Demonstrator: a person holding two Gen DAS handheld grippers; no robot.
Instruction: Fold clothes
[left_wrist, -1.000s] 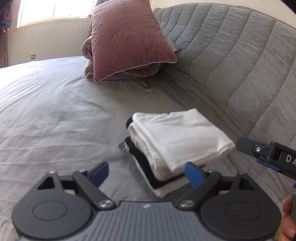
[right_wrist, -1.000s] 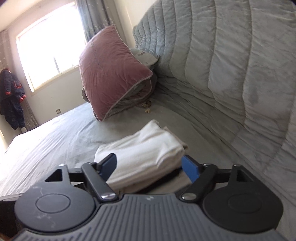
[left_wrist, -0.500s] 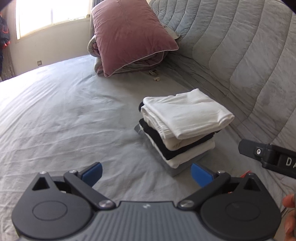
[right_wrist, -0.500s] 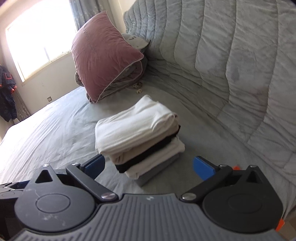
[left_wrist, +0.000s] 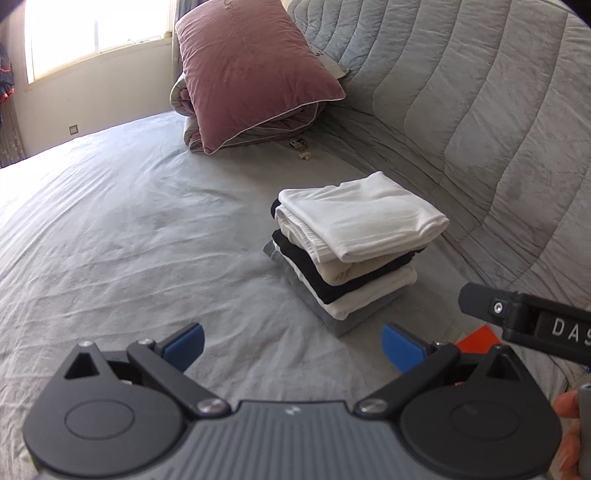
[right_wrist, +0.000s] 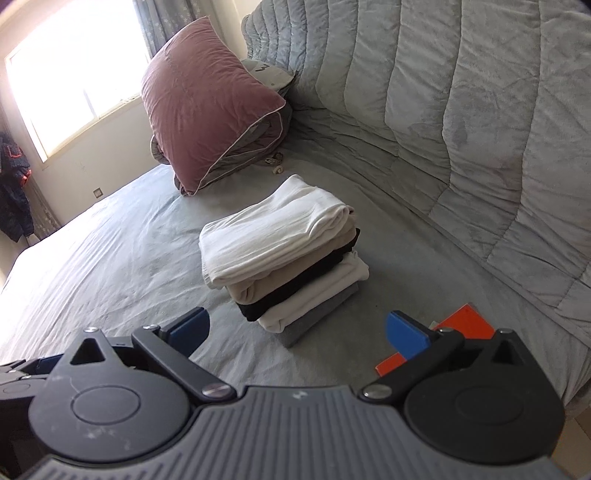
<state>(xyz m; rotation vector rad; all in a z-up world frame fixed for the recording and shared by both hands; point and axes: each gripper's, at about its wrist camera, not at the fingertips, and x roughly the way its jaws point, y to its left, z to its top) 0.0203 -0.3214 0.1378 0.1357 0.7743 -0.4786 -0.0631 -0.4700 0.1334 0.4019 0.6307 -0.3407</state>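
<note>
Both grippers now stand further back from the stack of folded clothes (left_wrist: 351, 254) than a second ago, when the stack sat right between the blue pads of each. Left gripper (left_wrist: 291, 345): jaws spread wide, nothing between the pads, no contact with fabric. Right gripper (right_wrist: 297, 328): jaws at full spread, likewise empty. The stack rests on the grey bed sheet (left_wrist: 129, 229), near the quilted headboard (left_wrist: 480, 103) and well apart from the mauve pillow (left_wrist: 251, 70). It holds five layers: grey at the base, then white, black, cream, and a white garment on top (right_wrist: 273, 236). In the left wrist view its long axis runs from near left to far right; the rounded fold edges face the left gripper, and the far end points toward the headboard. The top garment overhangs the layers beneath on the headboard side. Probable hazards: the soft mattress gives little support, so any press on the sheet near the stack could tip the upper layers. A gripper brushing the overhanging edge could slide the top garment off or open its fold. An orange card (right_wrist: 458, 328) lies on the sheet just beside the right gripper's pad and could be dragged if the jaws sweep low.
</note>
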